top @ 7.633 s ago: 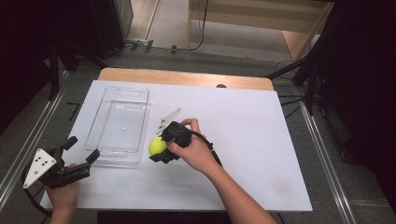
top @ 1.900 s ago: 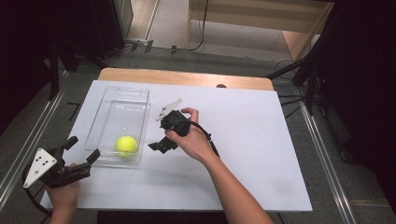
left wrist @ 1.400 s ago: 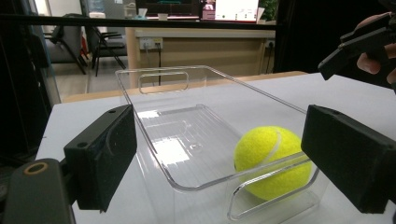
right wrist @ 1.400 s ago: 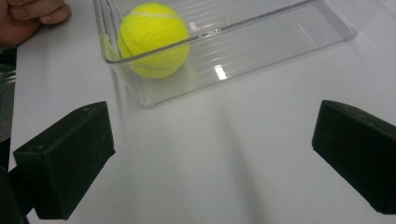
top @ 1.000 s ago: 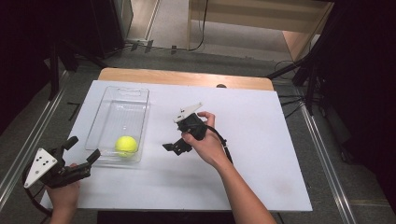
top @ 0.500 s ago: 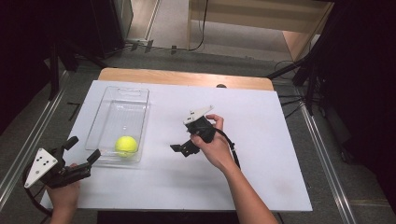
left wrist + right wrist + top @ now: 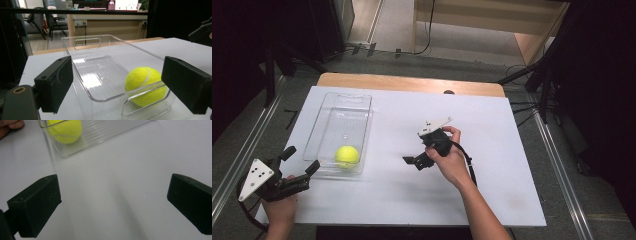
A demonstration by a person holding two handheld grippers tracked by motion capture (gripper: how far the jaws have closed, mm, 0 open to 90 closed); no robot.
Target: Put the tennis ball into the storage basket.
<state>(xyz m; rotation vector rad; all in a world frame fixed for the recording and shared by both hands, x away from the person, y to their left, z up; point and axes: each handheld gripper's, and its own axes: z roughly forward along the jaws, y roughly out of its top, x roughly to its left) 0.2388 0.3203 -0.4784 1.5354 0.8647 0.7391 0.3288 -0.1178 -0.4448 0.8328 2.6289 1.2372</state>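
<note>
The round yellow tennis ball [image 7: 347, 156] rests inside the clear rectangular plastic bin [image 7: 343, 102], lower left. Both hand-held grippers, left [image 7: 301, 164] and right [image 7: 411, 160], are spread and empty. Placement appears complete; next move probably needs a fresh target.

The tennis ball [image 7: 347, 156] is bright yellow-green with a paler curved seam, sitting in a clear, colourless plastic bin [image 7: 360, 105]. The table [image 7: 492, 200] is plain white, edged at the far side by a light wooden strip [image 7: 402, 82]. Both grippers, left gripper [image 7: 297, 176] and right gripper [image 7: 419, 161], are black, each topped with a pale grey plate. The floor [image 7: 562, 170] is dull grey.
</note>
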